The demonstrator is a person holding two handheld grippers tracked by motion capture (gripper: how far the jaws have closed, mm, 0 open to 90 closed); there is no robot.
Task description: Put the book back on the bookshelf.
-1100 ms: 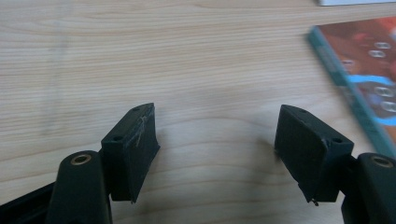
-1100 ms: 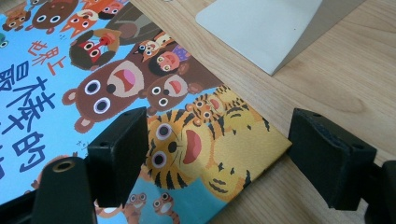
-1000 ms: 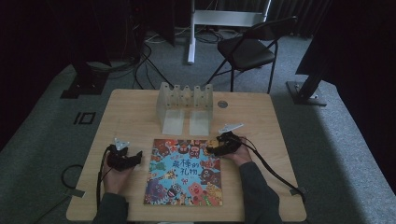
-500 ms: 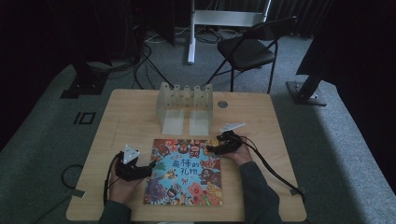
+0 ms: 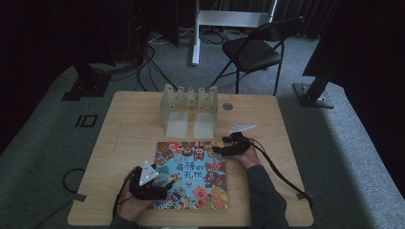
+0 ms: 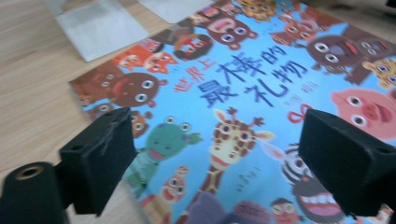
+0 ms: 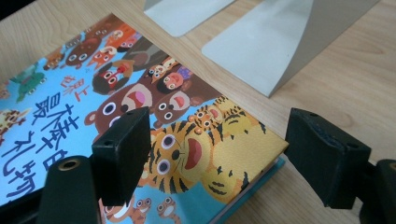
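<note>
- Wooden table (image 5: 124, 129) carried a picture book (image 5: 193, 174), left gripper (image 5: 160, 193) at its near-left corner, right gripper (image 5: 220, 149) at its far-right corner
- Left gripper view: jaws had just been opening, spread above the cover (image 6: 243, 93), nothing pinched
- Right gripper view: jaws gaped around the book's corner (image 7: 224, 154), untouched

A light wooden table (image 5: 133, 119) stands on grey carpet floor (image 5: 43, 143) in a dim room, with a black folding chair (image 5: 253, 50) and a white stand (image 5: 224, 19) on the far side, dark curtains behind, and black cables (image 5: 153, 62) lying far left.
</note>
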